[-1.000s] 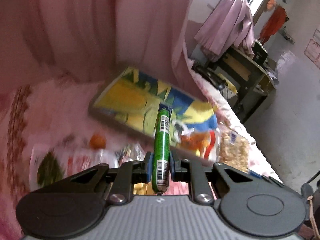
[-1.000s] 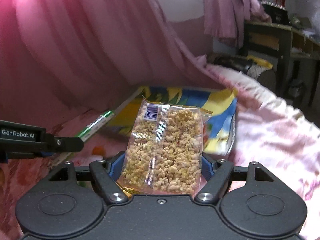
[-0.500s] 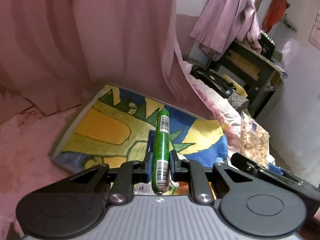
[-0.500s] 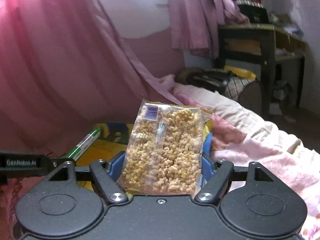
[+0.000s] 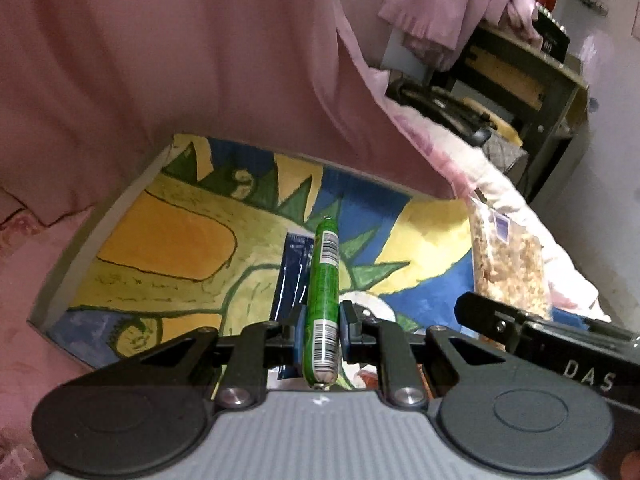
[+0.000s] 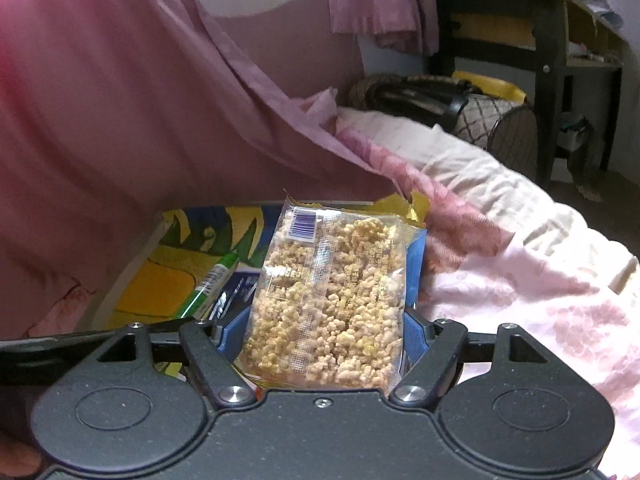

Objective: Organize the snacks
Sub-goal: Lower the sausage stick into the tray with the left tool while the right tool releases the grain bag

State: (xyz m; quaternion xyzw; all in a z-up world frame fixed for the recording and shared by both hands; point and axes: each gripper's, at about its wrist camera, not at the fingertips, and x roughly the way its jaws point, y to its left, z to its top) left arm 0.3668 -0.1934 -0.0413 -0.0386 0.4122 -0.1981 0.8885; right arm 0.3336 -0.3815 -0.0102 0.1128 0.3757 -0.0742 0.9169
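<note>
Both grippers hover over the painted tray (image 5: 120, 208), jaws clamped on a green sausage stick (image 5: 322, 300) and a puffed-grain packet (image 6: 328, 300), each judged ready to lower and release.

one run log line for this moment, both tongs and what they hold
left tongs: shut on green sausage stick | right tongs: shut on puffed grain packet | both above painted box | blue packet already inside

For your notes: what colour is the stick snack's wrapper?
Green, with white barcode labels; clearest in the left wrist view.
</note>
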